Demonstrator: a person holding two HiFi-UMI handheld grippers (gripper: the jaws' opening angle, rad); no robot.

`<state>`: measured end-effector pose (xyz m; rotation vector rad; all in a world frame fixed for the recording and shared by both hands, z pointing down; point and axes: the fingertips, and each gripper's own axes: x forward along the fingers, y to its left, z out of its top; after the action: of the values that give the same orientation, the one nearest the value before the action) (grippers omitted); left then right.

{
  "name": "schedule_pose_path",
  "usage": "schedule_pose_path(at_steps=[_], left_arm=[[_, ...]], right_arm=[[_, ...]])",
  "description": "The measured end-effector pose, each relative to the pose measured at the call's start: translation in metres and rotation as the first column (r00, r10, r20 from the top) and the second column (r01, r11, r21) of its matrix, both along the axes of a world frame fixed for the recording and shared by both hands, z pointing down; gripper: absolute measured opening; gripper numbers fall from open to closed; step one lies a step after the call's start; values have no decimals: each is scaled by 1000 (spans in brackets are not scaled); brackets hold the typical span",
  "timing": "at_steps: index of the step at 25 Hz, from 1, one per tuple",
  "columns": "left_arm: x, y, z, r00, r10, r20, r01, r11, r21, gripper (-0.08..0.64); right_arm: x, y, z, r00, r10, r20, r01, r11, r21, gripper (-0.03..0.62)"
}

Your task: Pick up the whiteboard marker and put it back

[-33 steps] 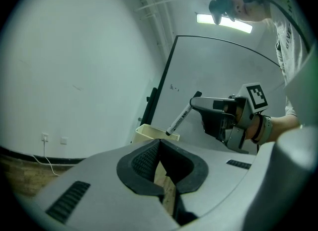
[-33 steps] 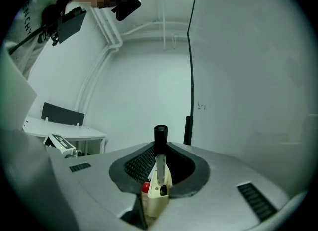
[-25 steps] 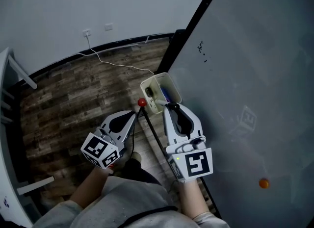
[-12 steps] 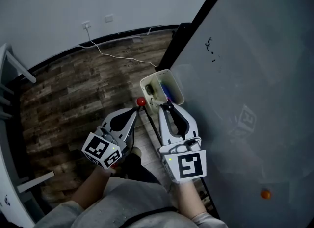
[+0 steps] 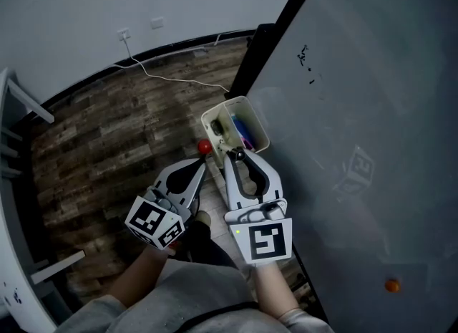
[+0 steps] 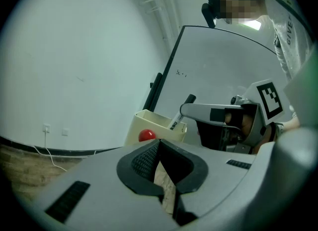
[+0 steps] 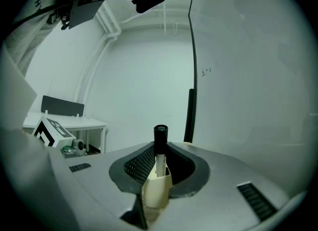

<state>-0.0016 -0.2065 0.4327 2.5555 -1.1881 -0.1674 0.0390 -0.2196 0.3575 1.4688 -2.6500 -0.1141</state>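
Note:
A whiteboard marker (image 7: 159, 148) with a black cap stands upright between the jaws of my right gripper (image 7: 159, 161), which is shut on it. From the left gripper view the marker (image 6: 180, 113) slants over the cream holder box (image 6: 154, 125). In the head view my right gripper (image 5: 235, 157) holds it at the near rim of the holder (image 5: 215, 118), which hangs on the whiteboard's (image 5: 372, 109) edge. My left gripper (image 5: 202, 164) sits just left of it, shut with nothing in it; its jaws (image 6: 158, 148) meet at the tips.
A red ball-shaped magnet (image 5: 205, 147) sticks beside the holder. Blue items (image 5: 243, 132) lie inside it. An orange magnet (image 5: 391, 286) sits low on the board. A white cable (image 5: 172, 79) runs over the wooden floor to a wall socket (image 5: 125, 36). A white table frame (image 5: 18, 102) stands left.
My right gripper with the marker has shifted slightly left, along the holder's near rim. The left gripper has hardly moved.

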Motion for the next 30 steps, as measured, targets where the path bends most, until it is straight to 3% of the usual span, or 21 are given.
schedule_pose_path(at_steps=[30], left_arm=[[7,4,17,999,33,0,-33,998,-45,11]], right_arm=[[-4,6,19,1000,17,-24,-18,1000,-16,78]])
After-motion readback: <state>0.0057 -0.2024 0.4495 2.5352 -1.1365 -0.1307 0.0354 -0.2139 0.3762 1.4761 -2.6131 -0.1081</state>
